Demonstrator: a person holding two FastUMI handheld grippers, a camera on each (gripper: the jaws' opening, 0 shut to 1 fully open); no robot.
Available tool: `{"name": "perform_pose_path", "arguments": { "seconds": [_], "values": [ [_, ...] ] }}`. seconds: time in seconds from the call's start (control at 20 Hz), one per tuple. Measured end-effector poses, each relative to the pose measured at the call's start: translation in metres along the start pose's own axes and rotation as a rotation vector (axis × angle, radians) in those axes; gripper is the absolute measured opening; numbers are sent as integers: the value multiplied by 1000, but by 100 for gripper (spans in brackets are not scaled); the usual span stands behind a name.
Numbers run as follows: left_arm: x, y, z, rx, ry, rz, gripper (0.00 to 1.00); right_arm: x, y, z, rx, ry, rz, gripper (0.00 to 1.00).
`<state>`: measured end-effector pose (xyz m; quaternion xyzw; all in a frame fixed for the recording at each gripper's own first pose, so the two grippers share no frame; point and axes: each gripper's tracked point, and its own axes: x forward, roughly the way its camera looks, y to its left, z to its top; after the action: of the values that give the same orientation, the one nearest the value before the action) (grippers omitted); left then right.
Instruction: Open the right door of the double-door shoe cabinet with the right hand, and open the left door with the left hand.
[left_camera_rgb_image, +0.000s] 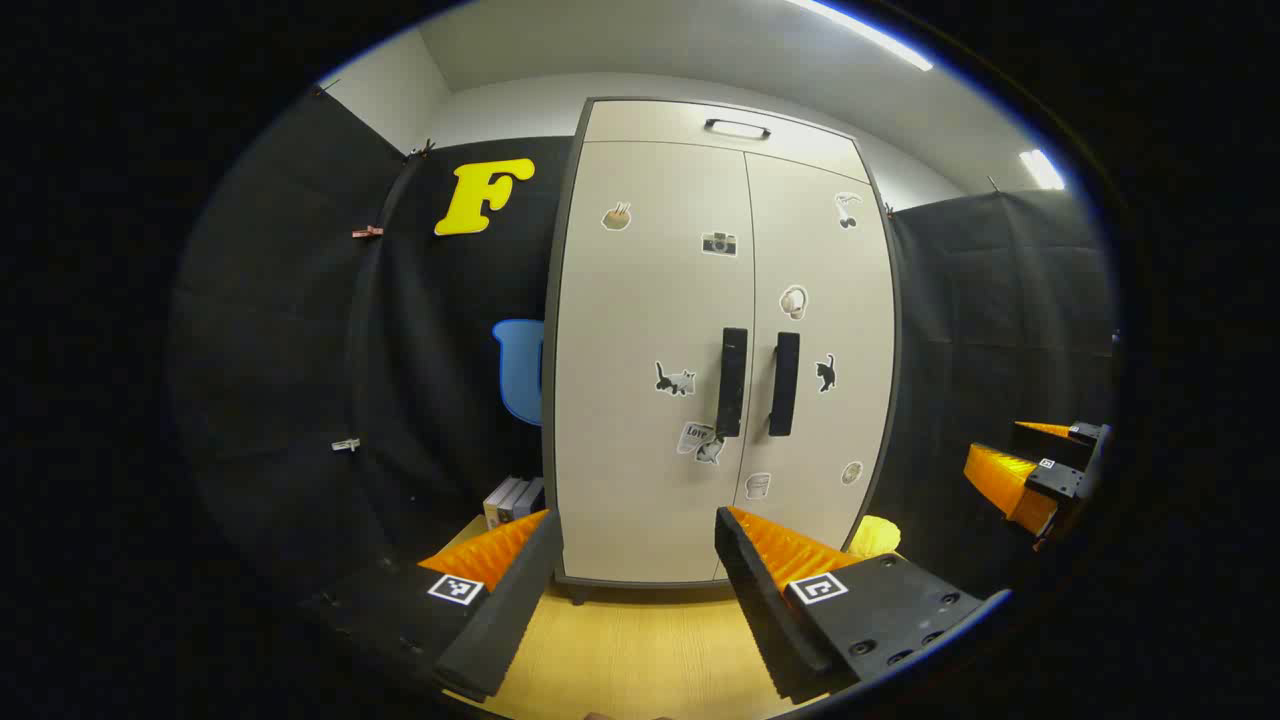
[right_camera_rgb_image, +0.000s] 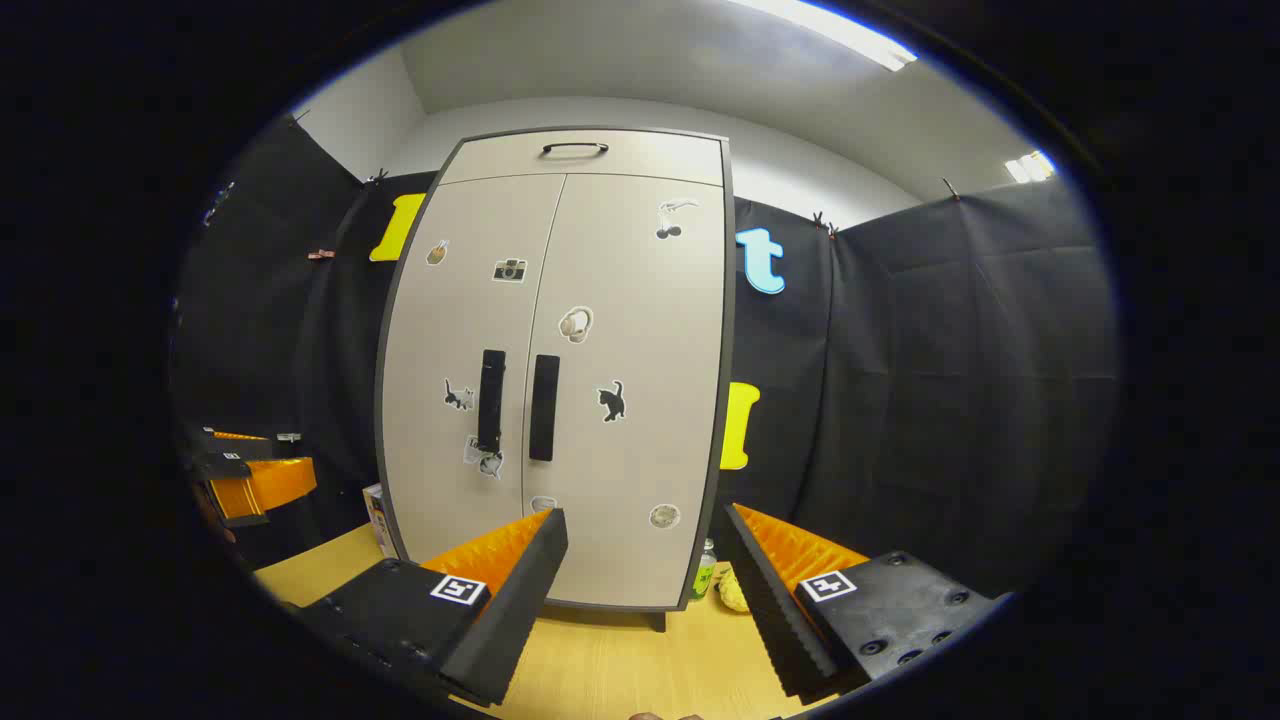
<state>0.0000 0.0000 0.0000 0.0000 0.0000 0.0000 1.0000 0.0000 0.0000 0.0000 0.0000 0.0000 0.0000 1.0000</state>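
Both doors of the cabinet (right_camera_rgb_image: 560, 380) are sitting shut, well ahead at twelve o'clock, and the right gripper (right_camera_rgb_image: 645, 545) and left gripper (left_camera_rgb_image: 635, 545) are waiting with fingers spread, so the right one should be reaching straight for the right handle (right_camera_rgb_image: 543, 407) first.
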Motion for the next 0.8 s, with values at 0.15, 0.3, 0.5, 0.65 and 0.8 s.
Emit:
{"name": "perform_pose_path", "arguments": {
  "seconds": [0.15,0.3,0.5,0.65,0.8],
  "values": [
    [-5,-4,-6,50,6,6,95,0,3,-5,14,18,3,98],
    [-11,-16,-9,58,2,-38,95,3,7,-8,24,27,6,98],
    [-11,-25,-7,64,-7,-69,95,7,13,-15,70,55,10,98],
    [-10,-27,-6,60,-11,-84,95,10,16,-17,66,62,12,98],
    [-12,-25,-11,49,0,-83,95,13,18,-18,60,66,15,98]
  ]
}}
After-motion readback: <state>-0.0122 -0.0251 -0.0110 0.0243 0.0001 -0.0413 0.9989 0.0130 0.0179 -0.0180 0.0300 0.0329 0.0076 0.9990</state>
